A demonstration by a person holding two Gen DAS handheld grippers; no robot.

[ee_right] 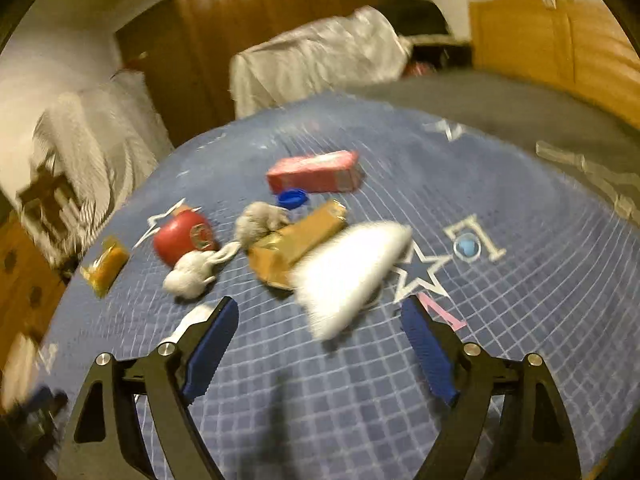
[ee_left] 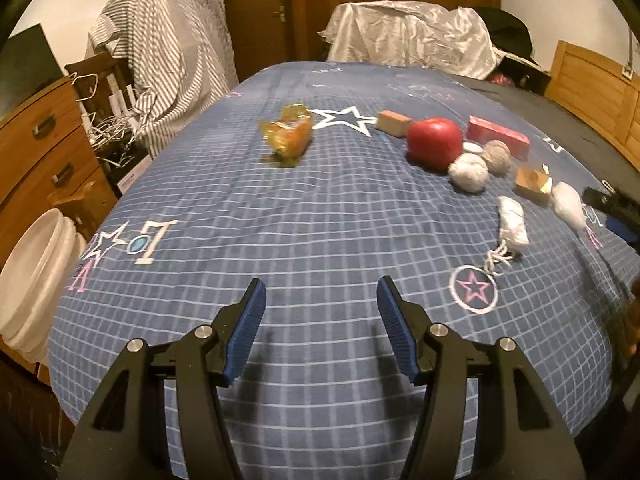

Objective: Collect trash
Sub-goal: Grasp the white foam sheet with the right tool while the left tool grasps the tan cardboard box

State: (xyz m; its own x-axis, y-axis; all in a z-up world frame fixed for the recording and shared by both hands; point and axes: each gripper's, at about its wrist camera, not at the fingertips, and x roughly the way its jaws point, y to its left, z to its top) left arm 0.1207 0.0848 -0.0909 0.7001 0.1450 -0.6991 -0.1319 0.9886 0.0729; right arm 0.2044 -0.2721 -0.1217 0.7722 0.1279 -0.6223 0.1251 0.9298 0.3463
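Note:
Trash lies on a blue checked bedspread point(ee_left: 280, 216). In the left wrist view I see a crumpled yellow wrapper point(ee_left: 288, 134), a red apple point(ee_left: 434, 142), a pink box point(ee_left: 498, 136), paper balls point(ee_left: 470, 172), a small cardboard box point(ee_left: 532, 184) and a white bag point(ee_left: 512, 220). My left gripper point(ee_left: 322, 300) is open and empty, low over the bedspread, well short of the wrapper. My right gripper point(ee_right: 318, 320) is open; a blurred white bag point(ee_right: 352, 272) lies just ahead between its fingers. Behind it are a cardboard box point(ee_right: 296, 244), the apple point(ee_right: 184, 236) and the pink box point(ee_right: 314, 172).
A white bucket point(ee_left: 36, 280) stands beside the bed at the left, next to wooden drawers point(ee_left: 44, 152). A chair draped with striped cloth point(ee_left: 160, 64) and a covered heap point(ee_left: 408, 36) are behind. A blue bottle cap point(ee_right: 292, 198) and a wooden headboard point(ee_right: 560, 48) show in the right view.

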